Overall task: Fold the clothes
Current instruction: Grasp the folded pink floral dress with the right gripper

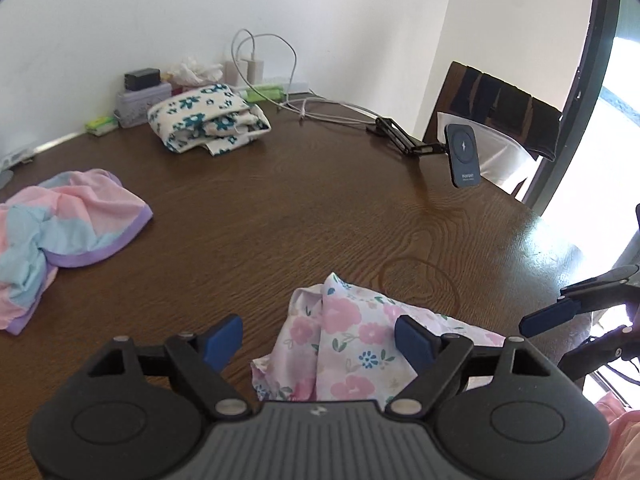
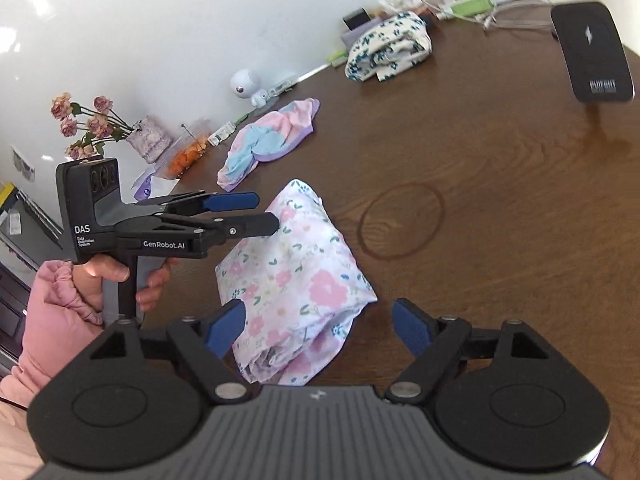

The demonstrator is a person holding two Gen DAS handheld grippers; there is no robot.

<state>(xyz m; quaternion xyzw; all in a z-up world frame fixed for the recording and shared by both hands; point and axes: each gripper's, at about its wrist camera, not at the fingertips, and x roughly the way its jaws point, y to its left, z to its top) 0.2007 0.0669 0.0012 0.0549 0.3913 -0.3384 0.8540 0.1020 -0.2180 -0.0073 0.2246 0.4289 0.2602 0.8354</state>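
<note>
Pink-flowered garment (image 2: 296, 280) lay folded into a bundle on the near part of the wooden table (image 2: 500, 184). My right gripper (image 2: 320, 330) hung over its near end, jaws apart, gripping nothing. My left gripper (image 1: 319, 338) was at its left side, jaws also apart, cloth between them but not pinched. Farther left sat a crumpled pink, blue and purple garment (image 1: 60, 232). At the far wall lay a folded teal-flowered garment (image 1: 208, 120), with a phone stand (image 1: 462, 156) to the right.
</note>
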